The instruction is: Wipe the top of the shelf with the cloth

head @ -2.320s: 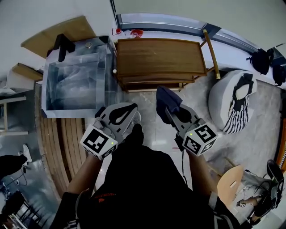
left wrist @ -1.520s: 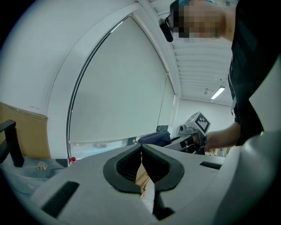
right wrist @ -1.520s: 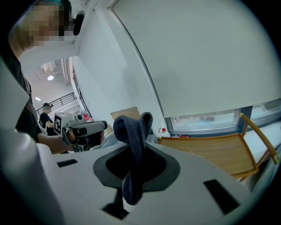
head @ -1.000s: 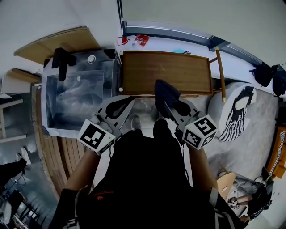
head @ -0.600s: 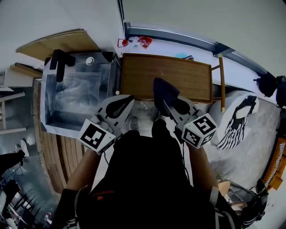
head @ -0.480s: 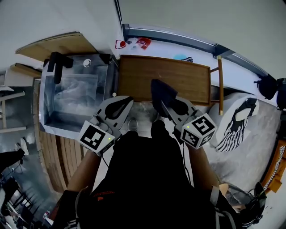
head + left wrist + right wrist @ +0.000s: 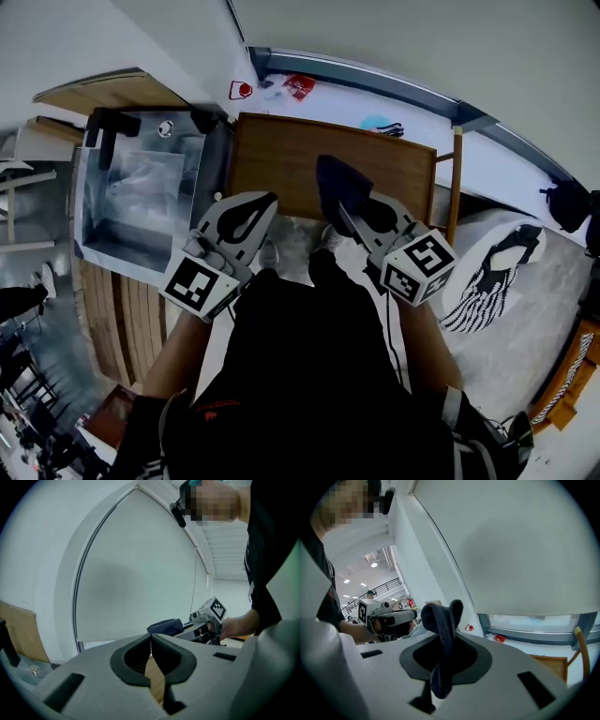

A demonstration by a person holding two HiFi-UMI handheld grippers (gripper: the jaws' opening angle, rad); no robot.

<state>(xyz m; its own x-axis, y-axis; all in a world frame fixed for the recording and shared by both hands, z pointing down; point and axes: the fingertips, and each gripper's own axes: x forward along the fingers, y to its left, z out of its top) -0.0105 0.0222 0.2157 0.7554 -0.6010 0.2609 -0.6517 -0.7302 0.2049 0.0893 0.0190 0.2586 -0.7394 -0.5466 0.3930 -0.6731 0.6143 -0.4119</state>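
The wooden shelf (image 7: 281, 159) stands against the wall straight ahead, its flat brown top seen from above. My right gripper (image 7: 342, 202) is shut on a dark blue cloth (image 7: 336, 185) that bunches above the shelf's near edge. In the right gripper view the cloth (image 7: 443, 634) hangs folded between the jaws. My left gripper (image 7: 251, 204) hovers at the shelf's near left corner, jaws shut with nothing in them; its tips meet in the left gripper view (image 7: 151, 639), where the cloth (image 7: 164, 626) shows beyond.
A clear plastic bin (image 7: 141, 187) sits left of the shelf. Small red items (image 7: 298, 84) and a blue object (image 7: 380, 124) lie on the sill behind. A striped bag (image 7: 487, 272) on a white pouffe is at the right. Wooden slats (image 7: 122, 309) lie at the lower left.
I have stepped closer to the shelf; both grippers now reach its near edge. The right gripper has carried the cloth forward over the shelf top. The grips have not changed.
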